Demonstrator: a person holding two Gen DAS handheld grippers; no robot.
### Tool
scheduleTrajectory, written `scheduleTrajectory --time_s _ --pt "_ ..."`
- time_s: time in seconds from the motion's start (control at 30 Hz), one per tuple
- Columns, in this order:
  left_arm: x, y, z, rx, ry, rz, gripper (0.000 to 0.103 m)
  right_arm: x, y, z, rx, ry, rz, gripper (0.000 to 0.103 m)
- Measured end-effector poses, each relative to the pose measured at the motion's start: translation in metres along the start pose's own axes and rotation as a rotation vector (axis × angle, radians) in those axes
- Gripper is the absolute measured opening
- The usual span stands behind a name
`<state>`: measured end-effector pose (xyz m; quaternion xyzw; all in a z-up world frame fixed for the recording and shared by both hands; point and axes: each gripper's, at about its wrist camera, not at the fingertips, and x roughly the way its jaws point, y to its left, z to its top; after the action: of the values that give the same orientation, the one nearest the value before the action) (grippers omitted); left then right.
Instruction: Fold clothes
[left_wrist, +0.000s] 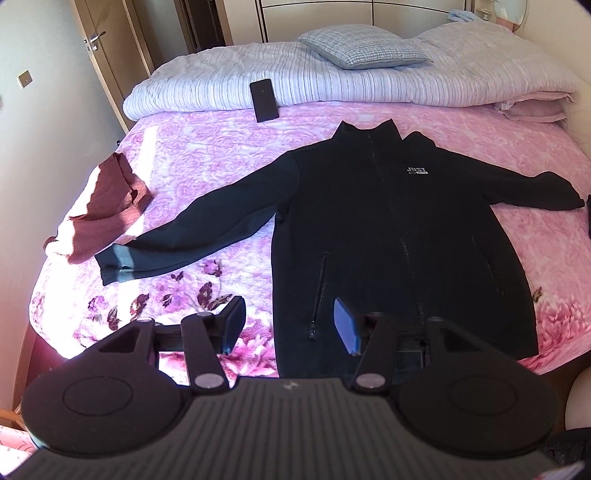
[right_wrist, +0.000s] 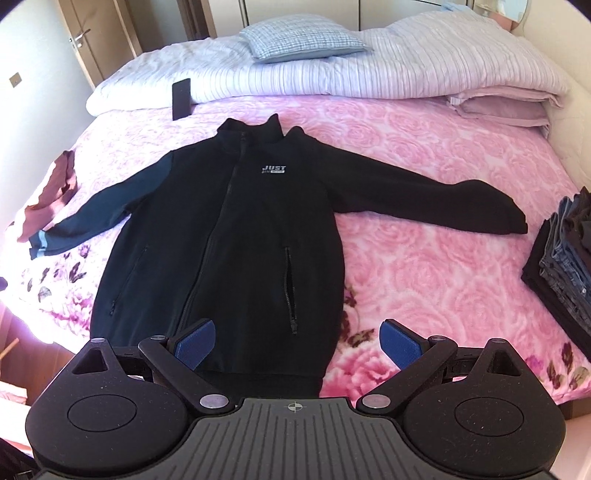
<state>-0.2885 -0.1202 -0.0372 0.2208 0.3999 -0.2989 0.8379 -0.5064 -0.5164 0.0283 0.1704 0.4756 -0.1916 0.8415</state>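
At the far left edge of the bed (left_wrist: 207, 155) lies a crumpled brown garment (left_wrist: 107, 210), untouched. Just right of it we see the cuff of the jacket's left sleeve (left_wrist: 118, 264), stretched toward the near left. The black jacket (left_wrist: 388, 236) itself lies flat and face up in the middle of the pink blanket, zipped, both sleeves spread out, hem toward us. Our left gripper (left_wrist: 290, 325) hovers with fingers spread over the hem's left corner; our right gripper (right_wrist: 297, 341) hangs wide apart over the right corner, holding nothing. Far right sits a stack of folded clothes (right_wrist: 565, 258). We judge the jacket soft, thick and fairly heavy, likely to droop, so cuffs or shoulder seams seem the best holds for folding sleeves inward.
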Motion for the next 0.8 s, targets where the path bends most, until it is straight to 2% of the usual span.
scheduleTrajectory --time_s 0.5,0.8 --pt "-0.017 0.046 -0.032 -0.098 0.011 0.075 0.049 0.017 0.036 0.002 -0.073 0.028 0.044 0.098" --pt "-0.032 0.095 -0.066 -0.200 0.034 0.170 0.049 0.040 0.090 0.013 -0.214 0.025 0.163 0.098"
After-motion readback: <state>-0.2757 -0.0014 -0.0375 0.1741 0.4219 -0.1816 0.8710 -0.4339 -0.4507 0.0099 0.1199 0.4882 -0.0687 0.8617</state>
